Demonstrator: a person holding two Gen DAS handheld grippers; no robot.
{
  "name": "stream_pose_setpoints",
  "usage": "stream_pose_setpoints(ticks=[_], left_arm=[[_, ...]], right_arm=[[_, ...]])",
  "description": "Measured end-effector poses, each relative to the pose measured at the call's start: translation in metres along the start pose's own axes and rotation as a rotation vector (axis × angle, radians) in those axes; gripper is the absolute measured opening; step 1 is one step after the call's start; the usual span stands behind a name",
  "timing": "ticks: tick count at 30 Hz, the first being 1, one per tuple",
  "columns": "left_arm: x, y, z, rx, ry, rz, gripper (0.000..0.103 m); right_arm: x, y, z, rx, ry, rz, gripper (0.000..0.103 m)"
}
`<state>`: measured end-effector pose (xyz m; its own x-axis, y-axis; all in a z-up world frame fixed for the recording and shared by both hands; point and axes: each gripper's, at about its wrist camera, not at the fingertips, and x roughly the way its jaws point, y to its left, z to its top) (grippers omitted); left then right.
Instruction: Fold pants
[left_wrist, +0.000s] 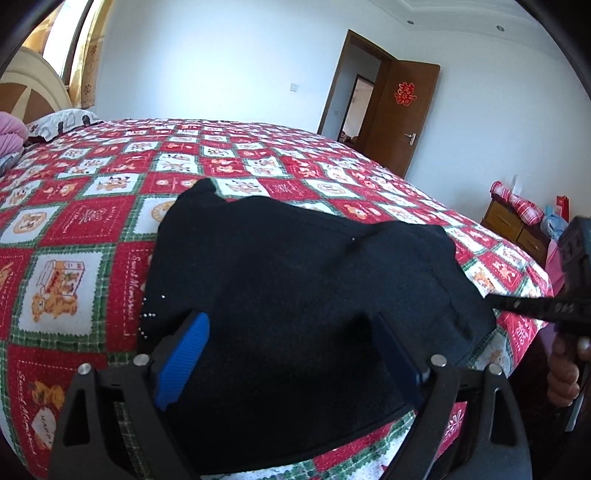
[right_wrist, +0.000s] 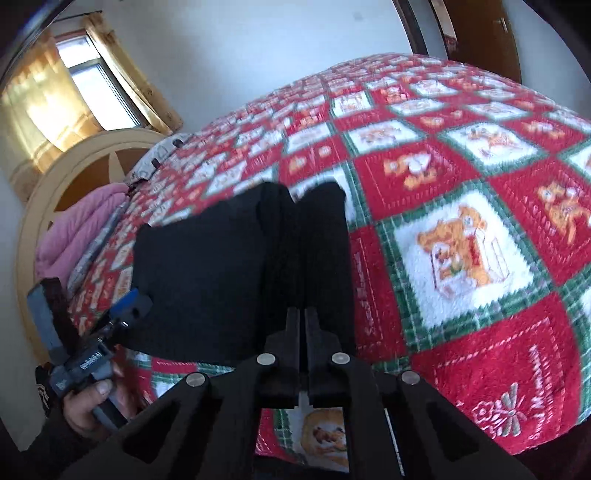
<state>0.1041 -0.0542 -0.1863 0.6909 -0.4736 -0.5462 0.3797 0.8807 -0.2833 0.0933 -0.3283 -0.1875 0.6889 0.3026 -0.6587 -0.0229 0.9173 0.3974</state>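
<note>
Black pants (left_wrist: 295, 273) lie bunched and partly folded on the red, white and green patterned bedspread (left_wrist: 85, 229). My left gripper (left_wrist: 291, 354) is open, its blue-padded fingers (left_wrist: 184, 354) straddling the near edge of the pants. My right gripper (right_wrist: 303, 317) is shut on a fold of the pants (right_wrist: 236, 266) at their right edge. In the left wrist view the right gripper (left_wrist: 524, 306) reaches the pants from the right. In the right wrist view the left gripper (right_wrist: 125, 302) sits at the pants' left edge, held by a hand.
A headboard (right_wrist: 74, 173), a pink folded blanket (right_wrist: 74, 236) and a pillow (left_wrist: 62, 123) lie at the bed's head. A wooden nightstand (left_wrist: 517, 229) with cloths stands past the bed's right edge. An open brown door (left_wrist: 402, 110) is at the back.
</note>
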Motion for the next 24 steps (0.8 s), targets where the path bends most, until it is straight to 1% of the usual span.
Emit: stream_pose_setpoints(ticks=[1, 2, 3, 4, 5, 7, 9, 11, 12, 14, 15, 16, 17, 18, 19, 20, 21, 24], left_arm=[[0.0, 0.001, 0.0, -0.006, -0.002, -0.002, 0.093], [0.0, 0.001, 0.0, -0.01, -0.002, -0.002, 0.093], [-0.001, 0.0, 0.001, -0.014, -0.004, -0.001, 0.093], [-0.001, 0.0, 0.001, -0.016, -0.005, 0.001, 0.093], [-0.001, 0.0, 0.001, -0.017, -0.004, 0.001, 0.093], [-0.002, 0.0, 0.002, -0.022, -0.007, 0.0, 0.093], [-0.004, 0.001, 0.003, -0.031, -0.011, -0.002, 0.093], [-0.004, 0.001, 0.003, -0.033, -0.013, 0.002, 0.093], [-0.004, 0.001, 0.003, -0.032, -0.012, 0.003, 0.093], [-0.003, 0.001, 0.002, -0.027, -0.007, 0.004, 0.093], [-0.003, 0.001, 0.002, -0.023, -0.007, 0.007, 0.093], [-0.003, 0.0, 0.002, -0.021, -0.006, 0.007, 0.093], [-0.002, 0.001, 0.002, -0.021, -0.005, 0.011, 0.093], [-0.002, 0.001, 0.002, -0.023, -0.003, 0.01, 0.093], [-0.002, 0.002, 0.002, -0.027, -0.002, 0.01, 0.093], [-0.001, 0.002, 0.002, -0.028, 0.0, 0.012, 0.093], [-0.002, 0.002, 0.002, -0.027, 0.001, 0.013, 0.093], [-0.003, 0.003, 0.003, -0.026, 0.004, 0.011, 0.093]], right_arm=[[-0.007, 0.004, 0.003, -0.007, -0.031, 0.009, 0.003], [-0.014, 0.008, 0.006, -0.015, -0.066, 0.015, 0.01], [-0.017, 0.012, 0.009, -0.026, -0.083, 0.017, 0.023], [-0.019, 0.017, 0.013, -0.038, -0.092, 0.027, 0.064], [-0.019, 0.02, 0.014, -0.035, -0.093, 0.045, 0.086], [-0.018, 0.021, 0.019, -0.017, -0.13, 0.076, 0.086], [-0.01, 0.024, 0.023, -0.048, -0.115, 0.046, 0.082], [0.004, 0.026, 0.028, -0.055, -0.097, 0.046, 0.067], [0.014, 0.025, 0.031, -0.054, -0.072, 0.042, 0.065], [0.032, 0.022, 0.036, -0.051, -0.038, 0.011, 0.056], [0.039, 0.018, 0.037, -0.043, -0.028, 0.001, 0.053], [0.045, 0.014, 0.037, -0.03, -0.012, 0.006, 0.046], [0.046, 0.013, 0.036, -0.03, -0.007, 0.018, 0.035], [0.045, 0.014, 0.035, -0.039, -0.003, 0.034, 0.033], [0.042, 0.016, 0.033, -0.059, -0.005, 0.042, 0.025], [0.04, 0.02, 0.032, -0.084, -0.012, 0.045, 0.015], [0.038, 0.022, 0.031, -0.095, -0.014, 0.046, 0.012], [0.028, 0.021, 0.031, -0.085, -0.043, 0.062, 0.01]])
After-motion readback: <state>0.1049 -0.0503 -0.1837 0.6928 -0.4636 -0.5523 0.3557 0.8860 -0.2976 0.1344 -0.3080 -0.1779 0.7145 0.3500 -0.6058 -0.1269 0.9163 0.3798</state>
